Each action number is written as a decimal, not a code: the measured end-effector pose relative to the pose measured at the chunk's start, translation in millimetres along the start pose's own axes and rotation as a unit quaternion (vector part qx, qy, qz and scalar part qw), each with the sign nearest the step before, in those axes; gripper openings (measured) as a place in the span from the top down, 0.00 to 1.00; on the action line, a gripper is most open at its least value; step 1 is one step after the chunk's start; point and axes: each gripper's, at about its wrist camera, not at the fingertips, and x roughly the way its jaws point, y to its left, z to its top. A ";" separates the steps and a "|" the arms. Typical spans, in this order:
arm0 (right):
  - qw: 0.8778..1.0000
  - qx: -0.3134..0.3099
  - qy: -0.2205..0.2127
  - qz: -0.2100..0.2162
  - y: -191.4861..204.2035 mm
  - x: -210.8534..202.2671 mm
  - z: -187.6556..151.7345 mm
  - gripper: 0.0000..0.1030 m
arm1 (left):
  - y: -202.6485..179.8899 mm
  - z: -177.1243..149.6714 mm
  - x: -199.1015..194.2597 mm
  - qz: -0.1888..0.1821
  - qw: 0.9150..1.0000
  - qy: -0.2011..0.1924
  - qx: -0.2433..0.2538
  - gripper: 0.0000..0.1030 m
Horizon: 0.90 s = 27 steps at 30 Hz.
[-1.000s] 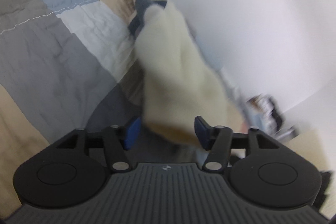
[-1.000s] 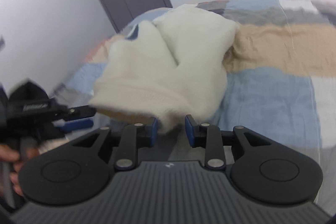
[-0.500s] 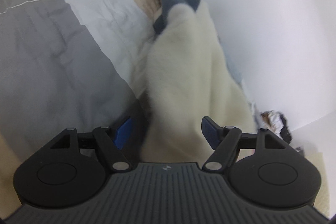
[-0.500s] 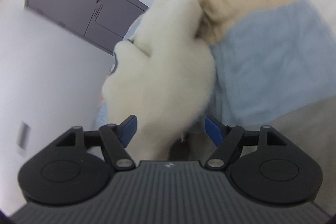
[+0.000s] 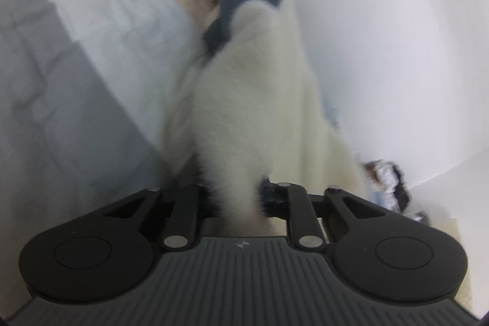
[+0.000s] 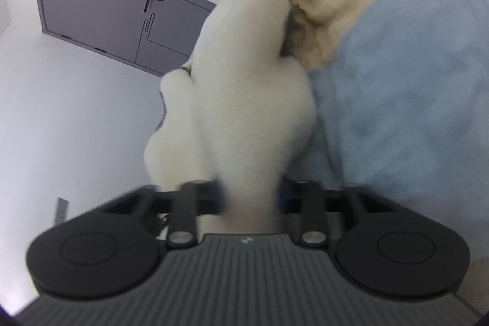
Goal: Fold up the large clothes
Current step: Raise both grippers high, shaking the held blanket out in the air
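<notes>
Stretching lengthwise away from both cameras, the cream fleece garment (image 5: 250, 100) lies on the patchwork bed (image 5: 91, 66) beside the wall. The left tongs (image 5: 237, 197) have just closed, clenched on its near end. The right tongs (image 6: 250, 194) have likewise just closed, pinching another near fold.

1. The left wrist view looks forward and slightly down along the left tongs (image 5: 237, 197), very close over the bed (image 5: 76, 81), with a white wall on its right.
2. The right wrist view, rolled sideways, faces a grey door (image 6: 101, 8) from equally close.
3. Both views share the cream garment (image 5: 250, 100) and the patchwork bedcover.
</notes>
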 end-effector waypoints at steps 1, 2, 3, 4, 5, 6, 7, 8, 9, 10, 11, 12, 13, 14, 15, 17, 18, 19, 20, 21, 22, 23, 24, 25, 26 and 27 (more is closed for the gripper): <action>1.000 -0.013 -0.008 -0.002 3.3 -3.9 -0.1 0.78 | -4.6 -0.3 -6.1 -0.014 1.000 -0.009 0.006 0.84; 0.999 -0.026 -0.019 -0.002 7.8 -8.1 -0.8 0.79 | -10.4 -0.5 -12.5 -0.028 0.999 -0.018 0.012 0.85; 0.999 -0.040 -0.035 -0.002 13.6 -14.4 -1.8 0.80 | -16.6 -1.0 -19.5 -0.041 0.999 -0.028 0.022 0.85; 0.998 -0.049 -0.049 0.003 18.2 -18.8 -1.6 0.81 | -24.0 -2.6 -27.8 -0.049 0.997 -0.041 0.034 0.86; 0.996 -0.054 -0.066 0.011 22.4 -27.3 -2.0 0.81 | -30.5 -3.8 -36.4 -0.055 0.996 -0.054 0.046 0.86; 0.995 -0.056 -0.084 0.021 28.6 -35.7 -3.2 0.81 | -36.0 -6.2 -45.2 -0.063 0.995 -0.064 0.053 0.86; 0.993 -0.061 -0.099 0.032 35.8 -44.5 -4.5 0.81 | -41.0 -7.8 -53.2 -0.074 0.993 -0.071 0.056 0.86; 0.990 -0.075 -0.113 0.039 45.2 -53.8 -8.0 0.81 | -45.3 -11.4 -63.2 -0.084 0.992 -0.077 0.060 0.87; 0.987 -0.092 -0.127 0.043 55.3 -61.8 -11.7 0.81 | -48.7 -14.6 -73.5 -0.095 0.990 -0.084 0.062 0.87; 0.984 -0.104 -0.137 0.049 64.4 -70.5 -15.9 0.81 | -52.0 -17.1 -83.8 -0.108 0.988 -0.092 0.061 0.87; 0.981 -0.115 -0.143 0.056 73.3 -79.4 -19.6 0.81 | -57.5 -17.1 -92.2 -0.121 0.986 -0.101 0.063 0.87; 0.978 -0.129 -0.150 0.059 82.4 -88.4 -25.2 0.82 | -63.4 -19.6 -104.1 -0.128 0.983 -0.114 0.073 0.87; 0.976 -0.139 -0.157 0.062 90.1 -96.2 -29.7 0.82 | -70.9 -22.7 -116.8 -0.128 0.979 -0.131 0.090 0.87; 0.973 -0.148 -0.165 0.066 97.2 -105.6 -36.3 0.82 | -77.0 -25.2 -128.8 -0.132 0.976 -0.145 0.099 0.87; 0.970 -0.157 -0.174 0.072 104.9 -115.1 -43.4 0.82 | -83.0 -27.9 -140.1 -0.140 0.973 -0.153 0.104 0.87; 0.962 -0.177 -0.191 0.079 120.6 -136.3 -53.6 0.82 | -97.3 -31.5 -162.1 -0.148 0.967 -0.172 0.118 0.87; 0.959 -0.184 -0.201 0.082 130.0 -147.2 -56.4 0.82 | -106.1 -33.8 -172.8 -0.152 0.963 -0.181 0.129 0.87; 0.956 -0.189 -0.209 0.086 139.5 -158.0 -57.1 0.82 | -115.2 -35.7 -182.6 -0.157 0.959 -0.190 0.138 0.87; 0.952 -0.196 -0.217 0.088 149.3 -167.7 -56.0 0.82 | -124.5 -36.9 -191.3 -0.166 0.956 -0.195 0.141 0.87; 0.948 -0.204 -0.226 0.091 159.6 -178.9 -54.8 0.82 | -134.1 -36.9 -199.2 -0.174 0.954 -0.199 0.144 0.87; 0.944 -0.211 -0.235 0.095 171.0 -190.9 -53.2 0.82 | -144.7 -35.8 -207.1 -0.181 0.951 -0.203 0.149 0.87; 0.940 -0.219 -0.244 0.097 182.8 -202.1 -50.1 0.82 | -157.0 -34.3 -215.0 -0.187 0.947 -0.208 0.157 0.87; 0.935 -0.229 -0.252 0.098 195.1 -213.8 -48.0 0.82 | -169.9 -32.1 -223.3 -0.194 0.942 -0.216 0.167 0.87; 0.930 -0.240 -0.262 0.099 209.3 -225.4 -44.6 0.82 | -184.0 -29.3 -232.8 -0.203 0.937 -0.223 0.175 0.87; 0.924 -0.251 -0.270 0.100 223.7 -235.7 -39.9 0.82 | -197.6 -25.6 -241.4 -0.212 0.932 -0.230 0.181 0.87; 0.918 -0.263 -0.280 0.101 238.9 -246.8 -35.8 0.82 | -211.7 -21.7 -250.6 -0.219 0.928 -0.237 0.188 0.87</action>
